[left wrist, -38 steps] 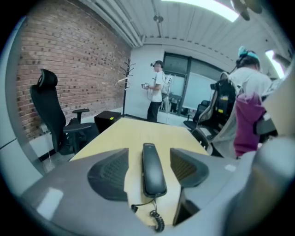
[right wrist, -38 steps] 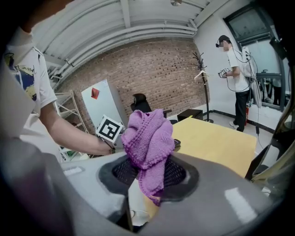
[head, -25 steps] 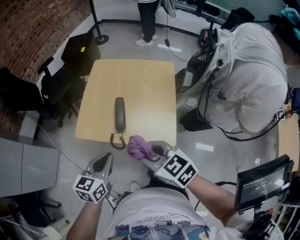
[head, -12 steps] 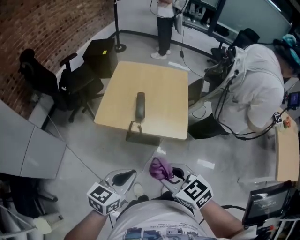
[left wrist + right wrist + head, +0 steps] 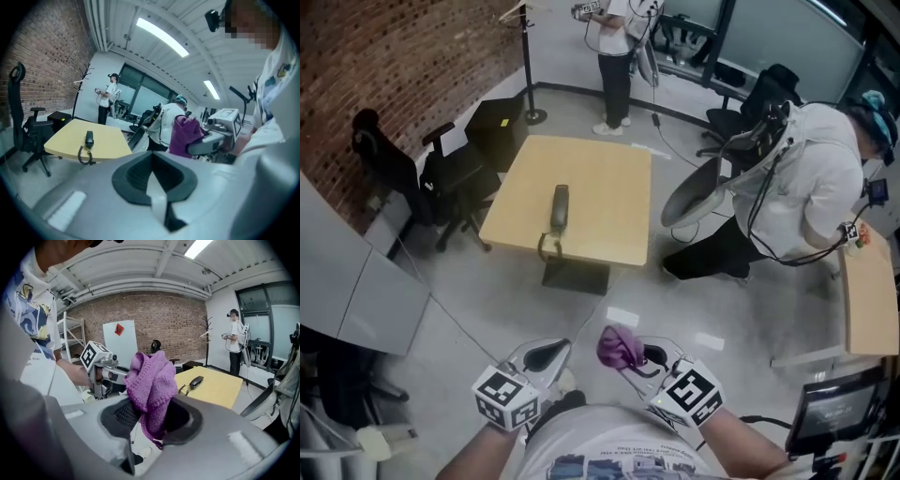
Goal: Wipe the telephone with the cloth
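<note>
Source: ceiling strip lights [image 5: 161,36], white and slightly blown out.
Level: bright, even indoor light in all views.
Shadows: soft and weak (no hard edges anywhere).
Glare: pale sheen on the floor [image 5: 487,300].
Distortion: both gripper views are fisheye, with straight lines bowed and corners black.
Focus: head view sharp throughout; cloth [image 5: 150,376] crisp; right gripper [image 5: 151,420] shell soft up close.

cloth [image 5: 619,346]: I am seeing soft purple knitted wool, looking bumpy | telephone [image 5: 559,206]: looking like dark smooth plastic | table [image 5: 591,178]: looking like pale smooth wood, not shiny | right gripper [image 5: 639,358]: mine is showing smooth grey plastic | wall [image 5: 384,56]: showing rough red brick | floor [image 5: 487,309]: looking grey, smooth, shining a little
</note>
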Available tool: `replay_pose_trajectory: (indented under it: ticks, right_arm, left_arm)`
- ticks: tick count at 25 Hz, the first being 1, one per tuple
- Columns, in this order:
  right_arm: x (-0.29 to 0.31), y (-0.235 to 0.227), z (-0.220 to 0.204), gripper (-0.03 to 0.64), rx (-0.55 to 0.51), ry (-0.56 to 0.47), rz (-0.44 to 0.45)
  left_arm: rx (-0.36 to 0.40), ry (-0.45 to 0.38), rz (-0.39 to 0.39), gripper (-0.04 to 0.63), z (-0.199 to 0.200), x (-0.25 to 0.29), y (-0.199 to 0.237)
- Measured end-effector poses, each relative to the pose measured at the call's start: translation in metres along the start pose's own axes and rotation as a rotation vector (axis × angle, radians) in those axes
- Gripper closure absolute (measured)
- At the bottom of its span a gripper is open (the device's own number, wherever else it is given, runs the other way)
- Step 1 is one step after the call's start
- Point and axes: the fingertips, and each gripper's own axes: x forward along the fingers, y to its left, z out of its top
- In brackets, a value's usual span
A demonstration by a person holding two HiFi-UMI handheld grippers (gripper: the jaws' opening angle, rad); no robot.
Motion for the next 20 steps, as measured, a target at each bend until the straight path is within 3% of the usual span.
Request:
replay_pose_trajectory:
  ticks: [8,20]
  right_arm:
    - [-0.042,0.033,-0.032,0.495,-0.019,-0.029,0.008]
    - [-0.098,0.05,-0.075,0.495,0.006,-0.059,-0.016]
  left_arm:
    - [0.01,-0.038,0.006,0.592,-0.024,-0.011,-0.058]
    - [0.06,0.026,0.005,0.592,-0.059,-0.005,-0.12]
